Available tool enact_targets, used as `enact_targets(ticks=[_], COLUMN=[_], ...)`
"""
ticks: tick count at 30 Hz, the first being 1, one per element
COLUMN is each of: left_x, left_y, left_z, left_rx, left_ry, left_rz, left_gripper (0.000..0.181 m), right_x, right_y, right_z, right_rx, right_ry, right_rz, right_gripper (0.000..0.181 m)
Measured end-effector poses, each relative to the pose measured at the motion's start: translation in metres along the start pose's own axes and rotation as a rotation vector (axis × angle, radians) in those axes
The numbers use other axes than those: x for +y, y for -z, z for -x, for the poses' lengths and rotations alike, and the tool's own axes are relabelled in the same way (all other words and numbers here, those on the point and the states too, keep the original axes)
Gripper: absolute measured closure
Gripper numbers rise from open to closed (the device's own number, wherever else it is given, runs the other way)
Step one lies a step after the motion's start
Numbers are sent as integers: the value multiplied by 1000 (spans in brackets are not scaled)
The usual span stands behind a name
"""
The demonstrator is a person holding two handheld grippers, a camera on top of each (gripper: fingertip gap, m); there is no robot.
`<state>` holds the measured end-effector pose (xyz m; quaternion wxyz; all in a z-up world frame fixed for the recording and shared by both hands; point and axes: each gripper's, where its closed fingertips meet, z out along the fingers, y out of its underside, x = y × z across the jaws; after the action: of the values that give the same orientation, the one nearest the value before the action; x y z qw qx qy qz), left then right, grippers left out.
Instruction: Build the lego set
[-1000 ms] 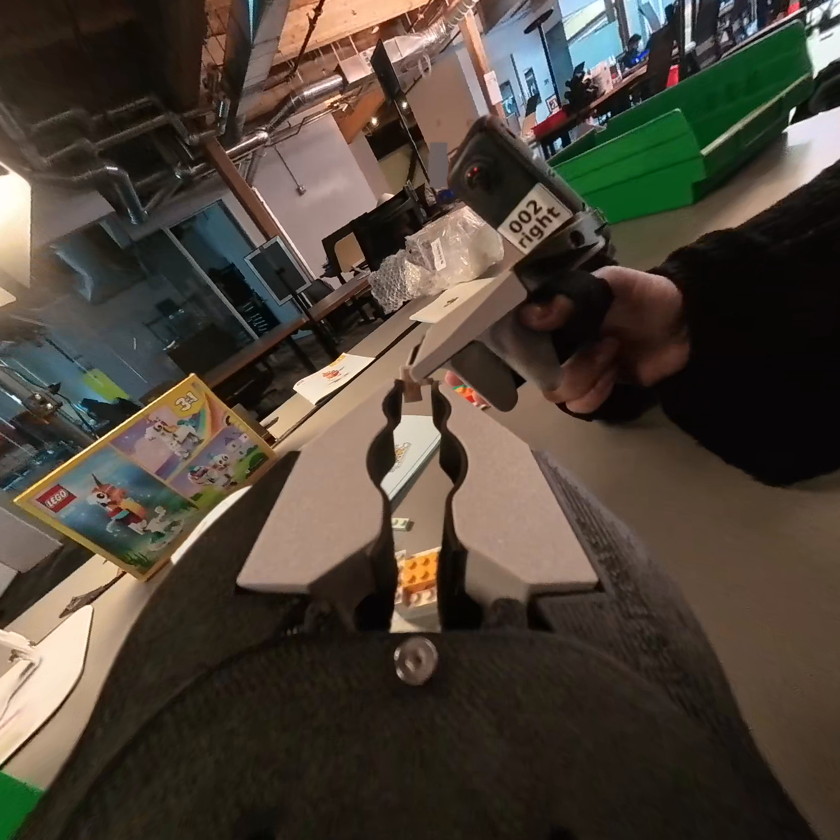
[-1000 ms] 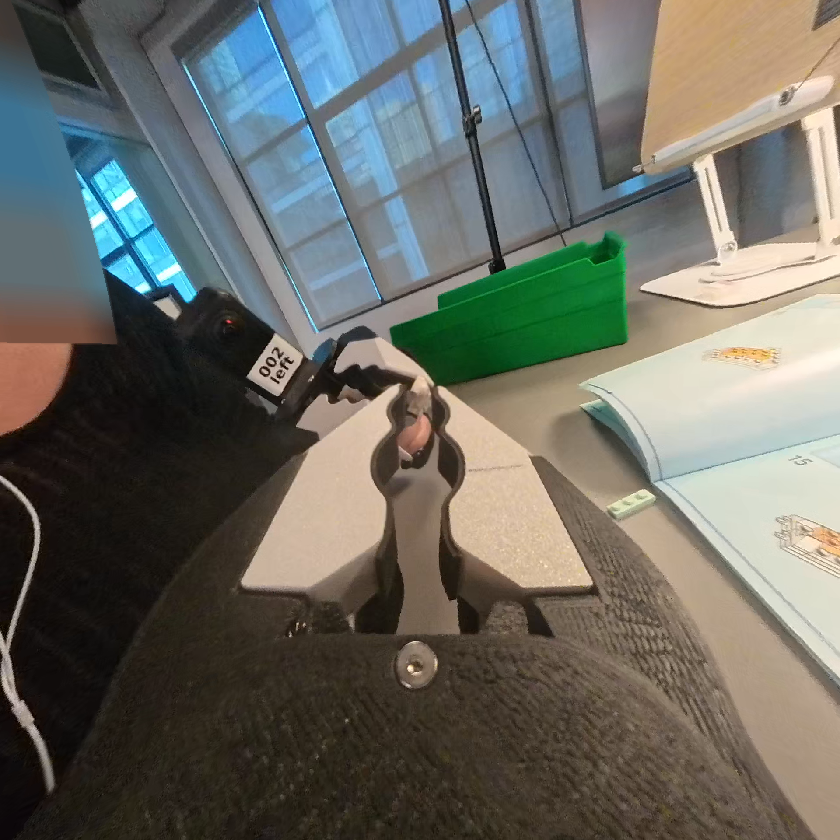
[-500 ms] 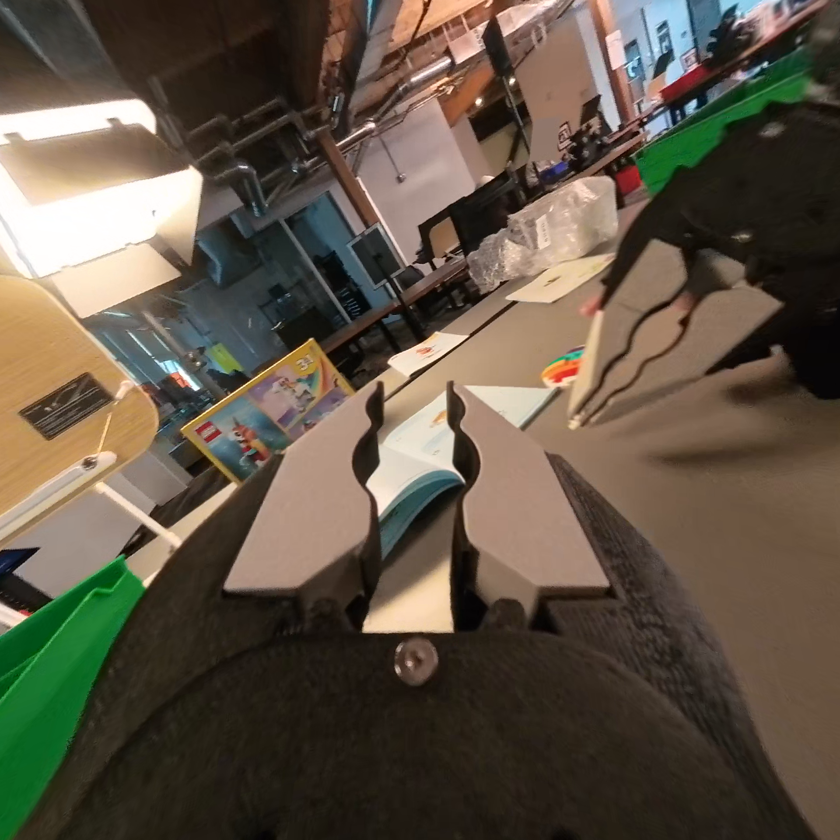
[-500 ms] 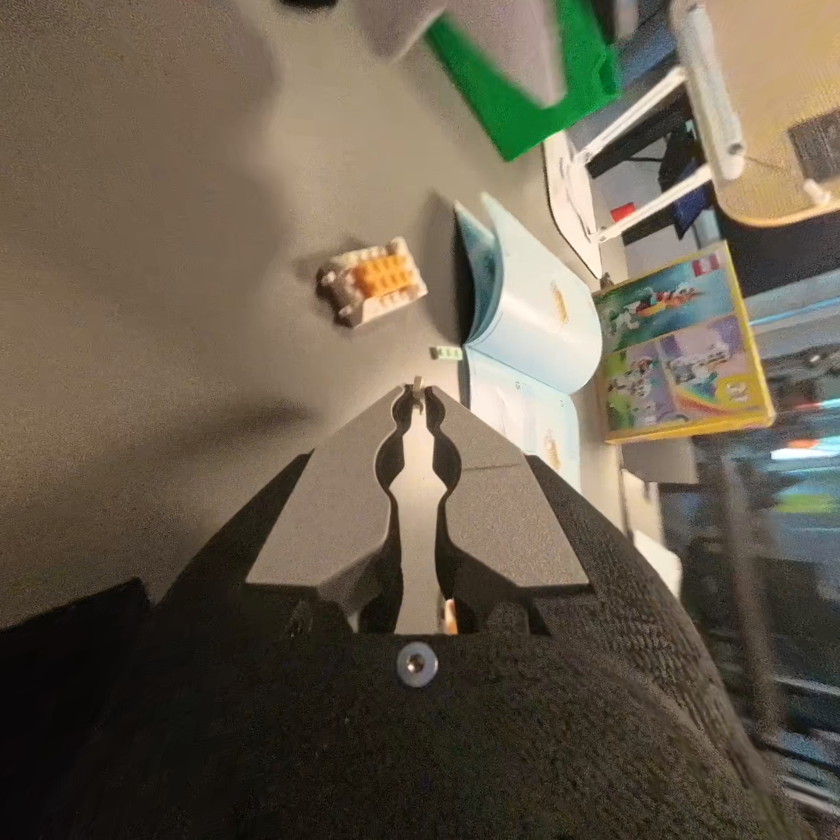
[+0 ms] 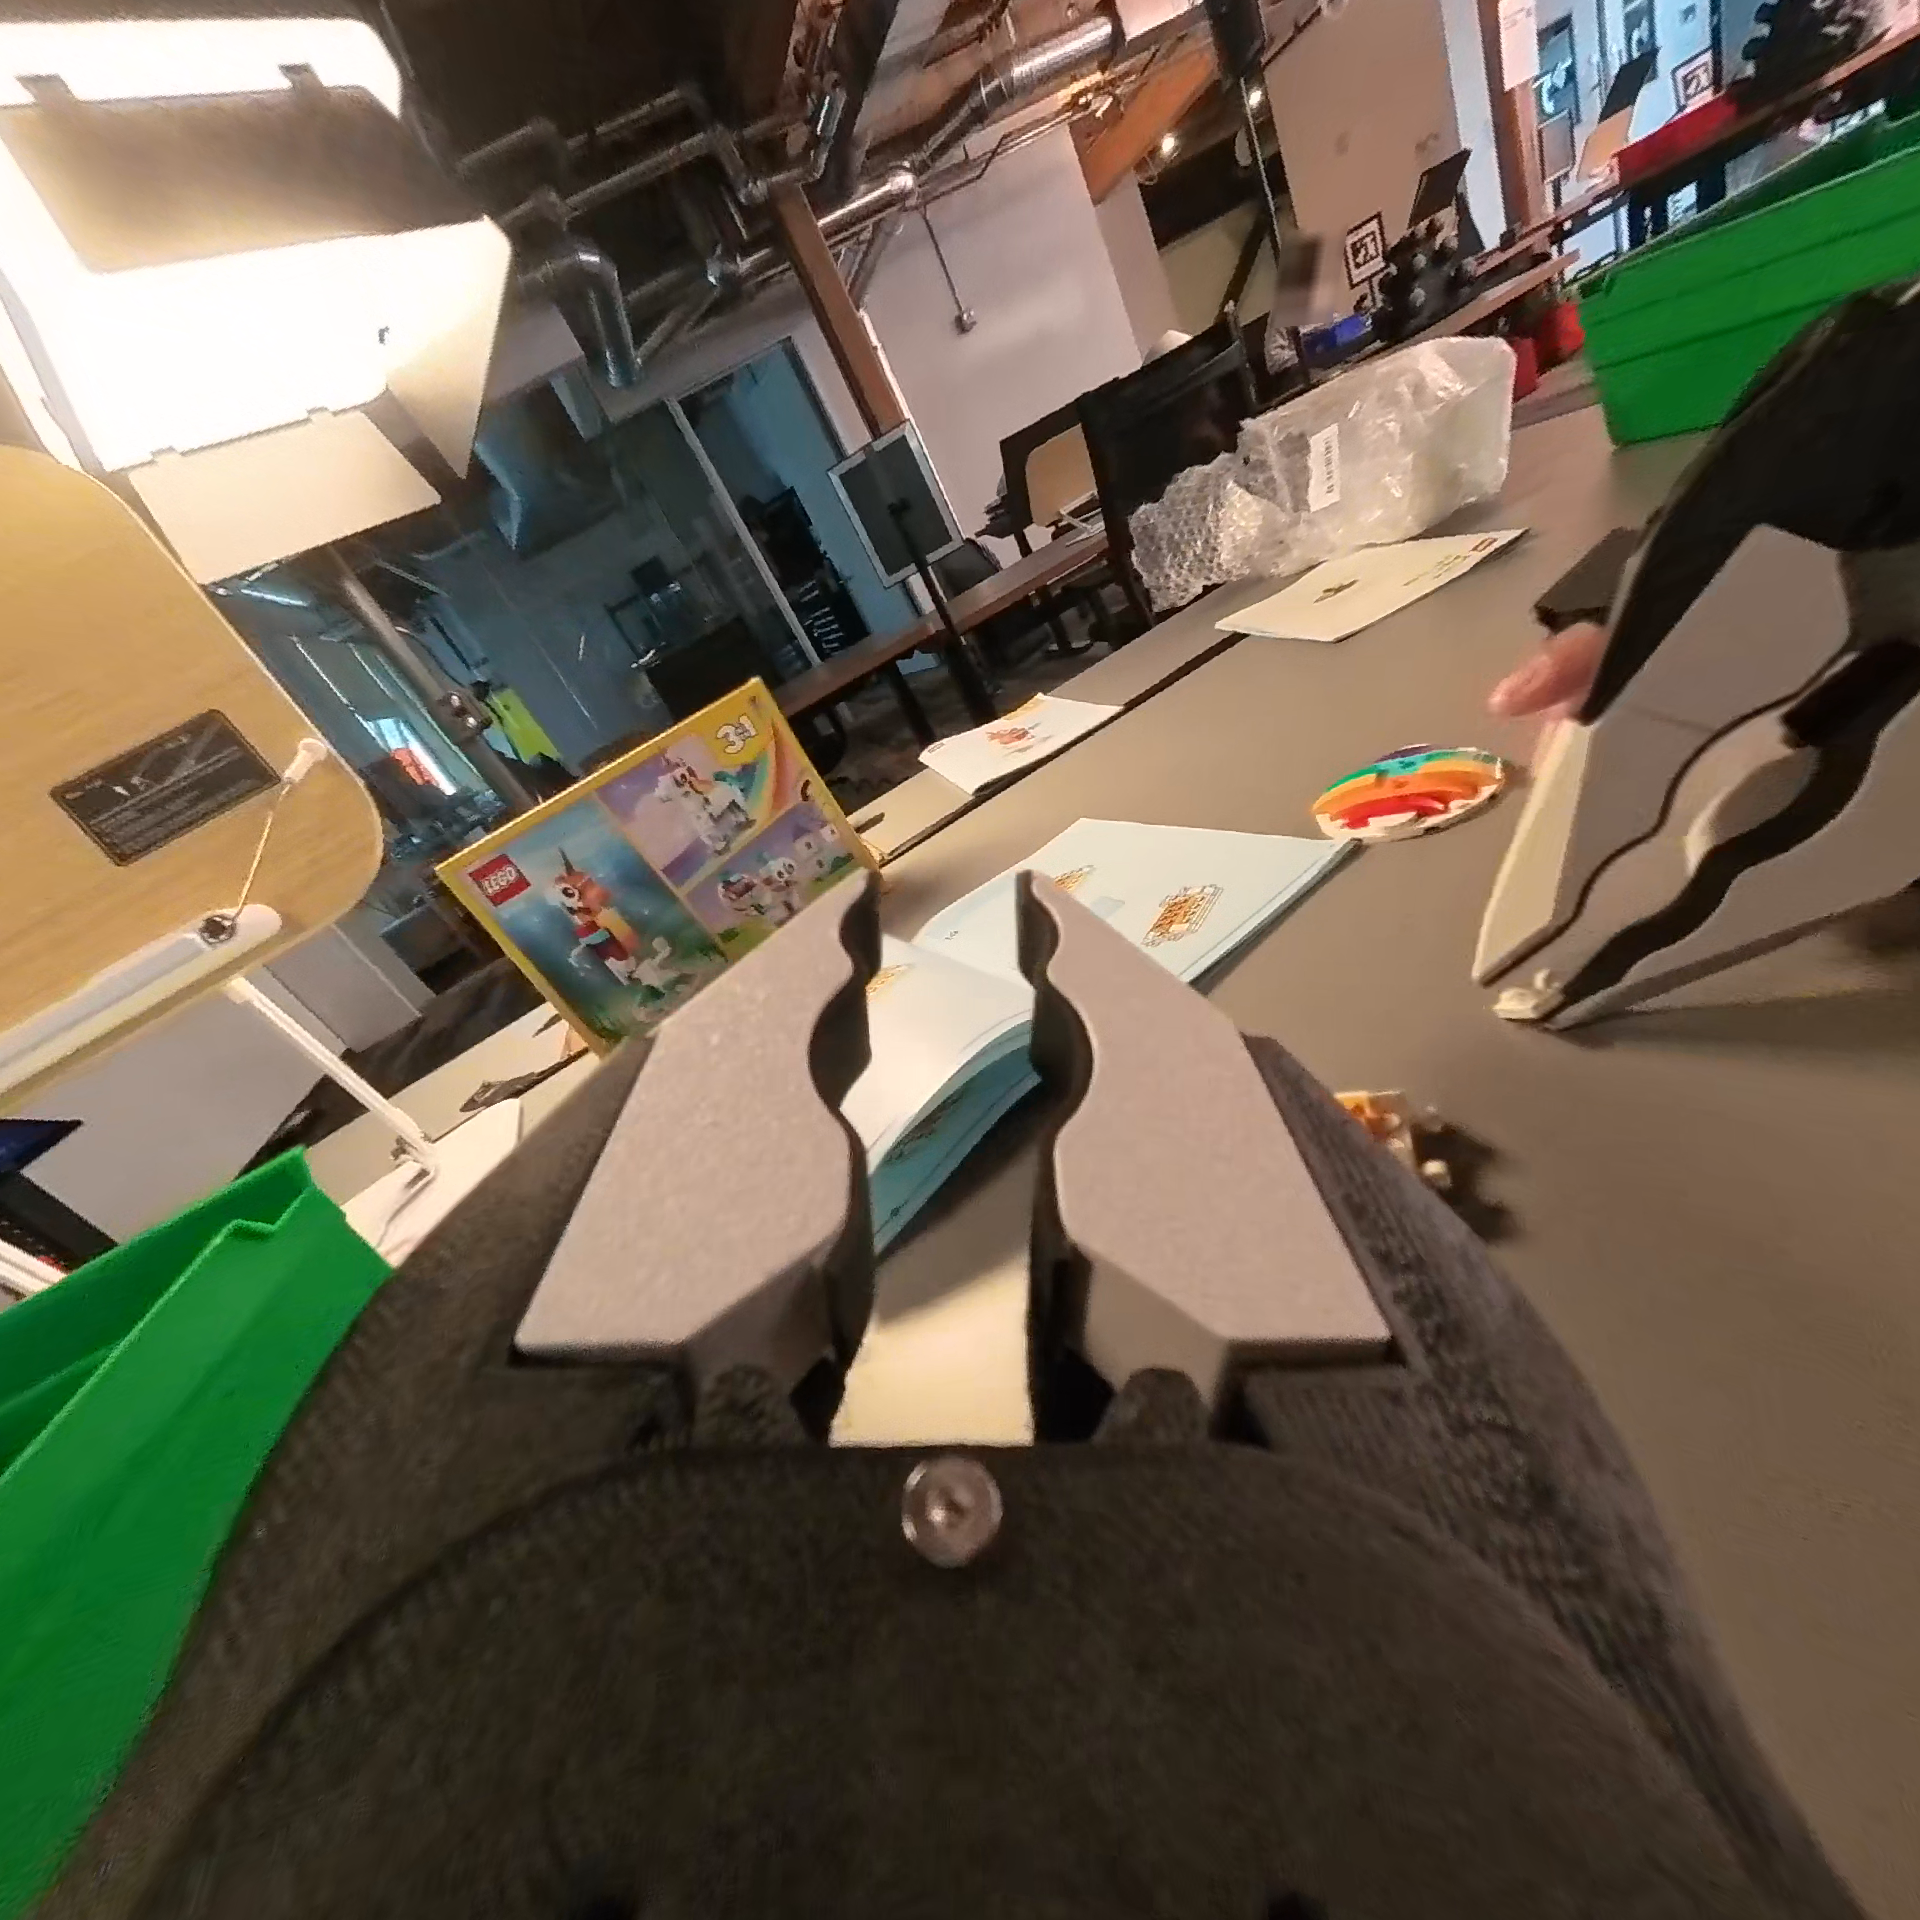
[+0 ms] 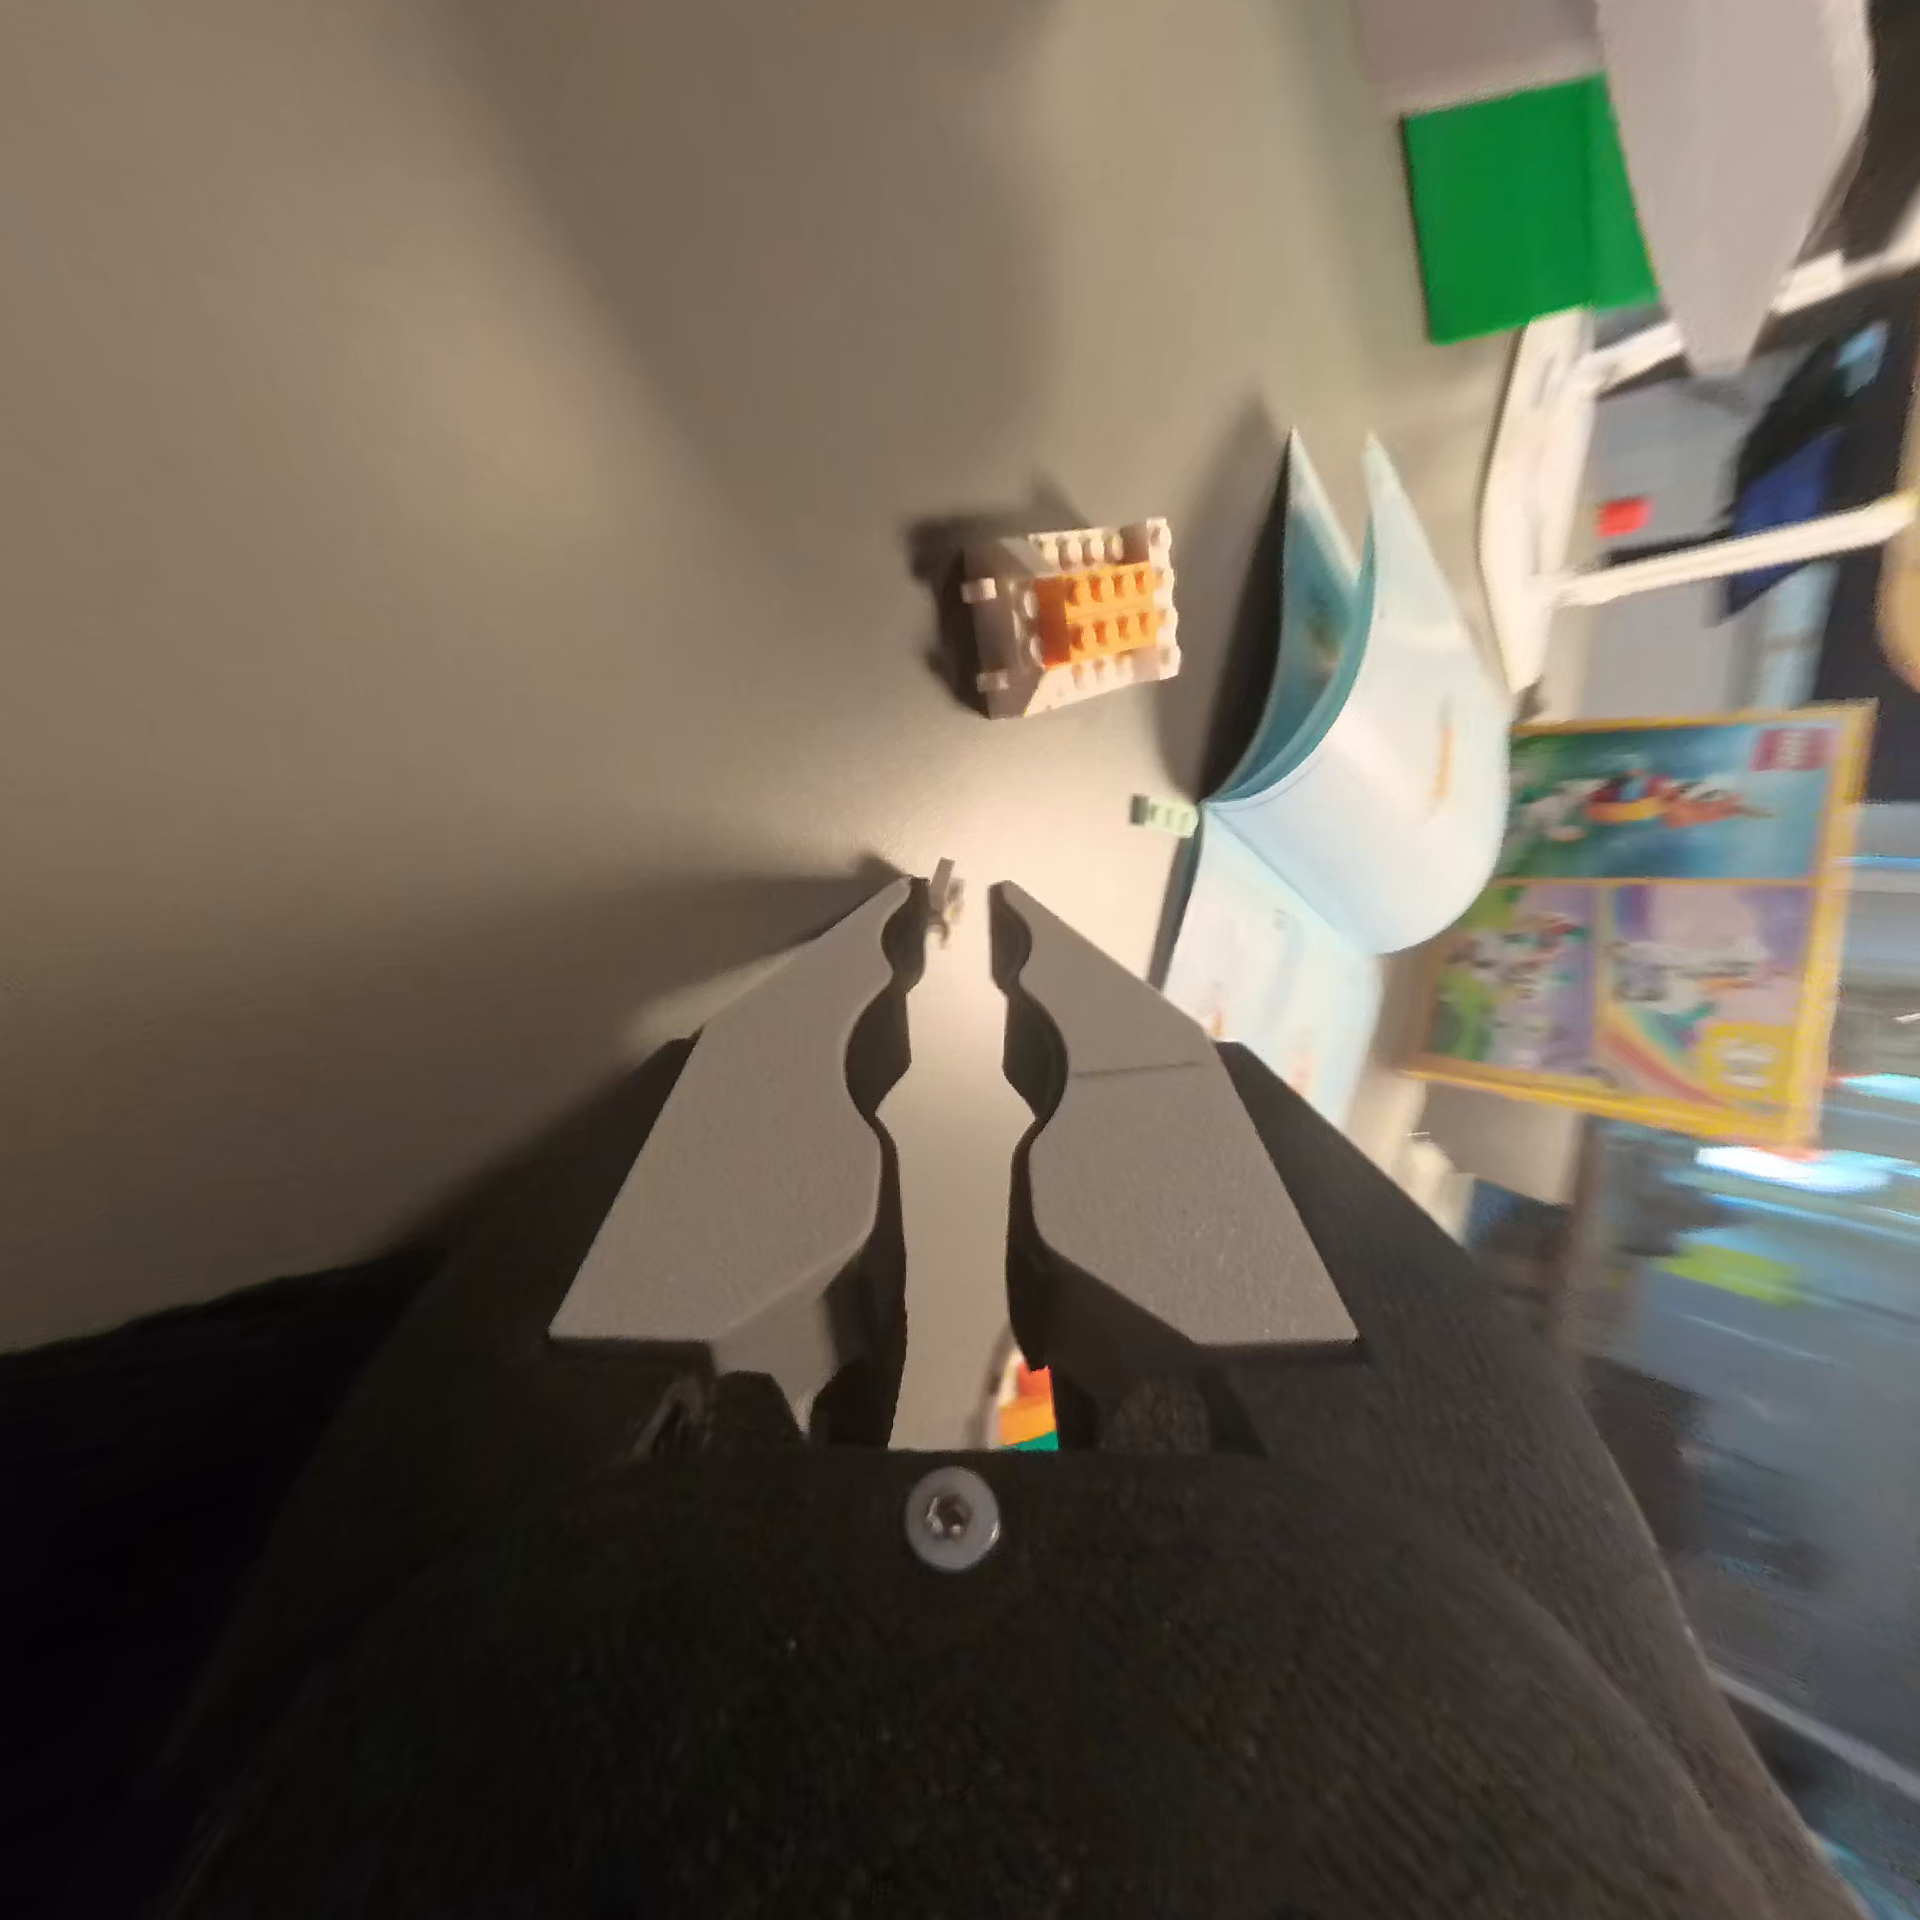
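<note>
Right wrist view: right tongs [image 6: 951,888] spread, tiny white piece [image 6: 943,899] at tips; left tongs [image 5: 948,904] spread, empty. Step: piece placement. Next: re-pinch, carry to orange-white build [image 6: 1070,623].

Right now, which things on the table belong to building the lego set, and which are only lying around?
Belong to the job:
- partly built orange and white model
- tiny white piece at the right gripper tips
- small pale green plate
- open instruction booklet
- round rainbow piece
- set box

Just lying about:
- green bins
- bubble wrap bag
- loose leaflets
- lamp stand
</note>
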<state>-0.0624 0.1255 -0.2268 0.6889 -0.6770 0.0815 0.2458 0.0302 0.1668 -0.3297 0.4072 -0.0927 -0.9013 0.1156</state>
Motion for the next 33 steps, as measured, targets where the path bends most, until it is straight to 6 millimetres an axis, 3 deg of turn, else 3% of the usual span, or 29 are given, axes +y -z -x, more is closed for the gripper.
enact_targets(ticks=[5,14,19,22,26,33], left_x=[-2,-5,-8,-9,-8,-8], left_y=[2,3,4,6,7,9], left_z=[1,-1,-2,4,11,19], left_rx=[-6,9,11,-20,-36,-53], left_ry=[-4,13,11,25,85,133], left_rz=[-10,-25,-33,-40,-42,-48], left_gripper=[157,157,157,157,157,157], right_x=[-6,-4,-3,-3,-27,-46], right_y=[9,10,8,3,-8,-36], right_z=[3,4,10,-6,-33,-34], right_rx=[-133,-214,-337,-308,-237,-157], right_ry=[-211,-384,-597,-773,-987,-1014], right_rz=[-75,-137,-197,-247,-319,-158], right_gripper=[148,134,129,128,129,124])
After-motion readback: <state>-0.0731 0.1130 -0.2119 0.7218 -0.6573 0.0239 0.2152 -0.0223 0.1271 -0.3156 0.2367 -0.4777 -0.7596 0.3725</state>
